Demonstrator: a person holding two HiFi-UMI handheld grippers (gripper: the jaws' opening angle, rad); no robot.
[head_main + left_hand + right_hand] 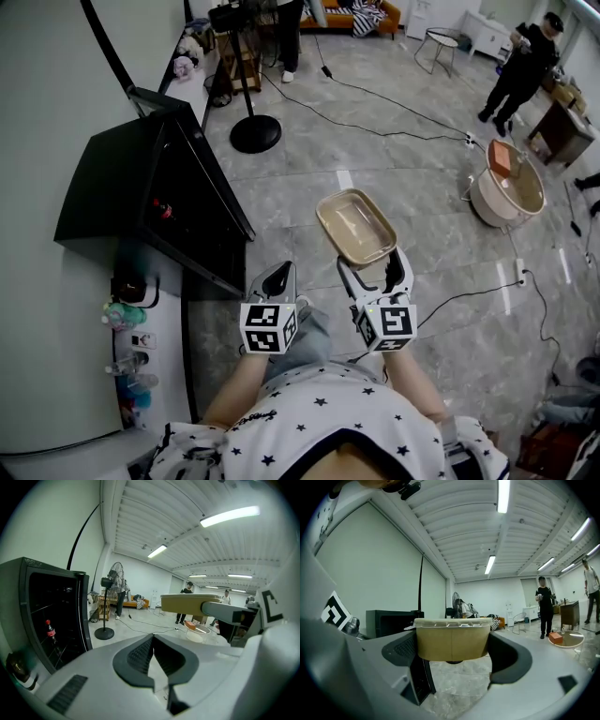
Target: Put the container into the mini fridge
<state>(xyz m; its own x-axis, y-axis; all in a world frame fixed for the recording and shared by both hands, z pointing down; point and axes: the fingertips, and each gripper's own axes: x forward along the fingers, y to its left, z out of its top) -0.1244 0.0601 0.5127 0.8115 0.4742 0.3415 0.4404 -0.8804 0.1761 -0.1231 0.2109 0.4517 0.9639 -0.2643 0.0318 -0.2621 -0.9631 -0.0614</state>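
Observation:
A tan rectangular container (355,226) with a clear lid is held level in the air, my right gripper (373,269) shut on its near end. In the right gripper view the container (452,638) fills the gap between the jaws. The black mini fridge (155,202) stands at the left with its glass door (211,202) swung open; a cola bottle (49,630) sits on a shelf inside. My left gripper (277,279) hangs shut and empty beside the right one, near the fridge door's edge. The left gripper view shows the container (187,603) to its right.
A standing fan (249,94) and floor cables (394,117) lie beyond the fridge. A round white tub (506,192) sits on the floor at right. A person (520,70) stands far right. Bottles (127,319) line the counter beside the fridge.

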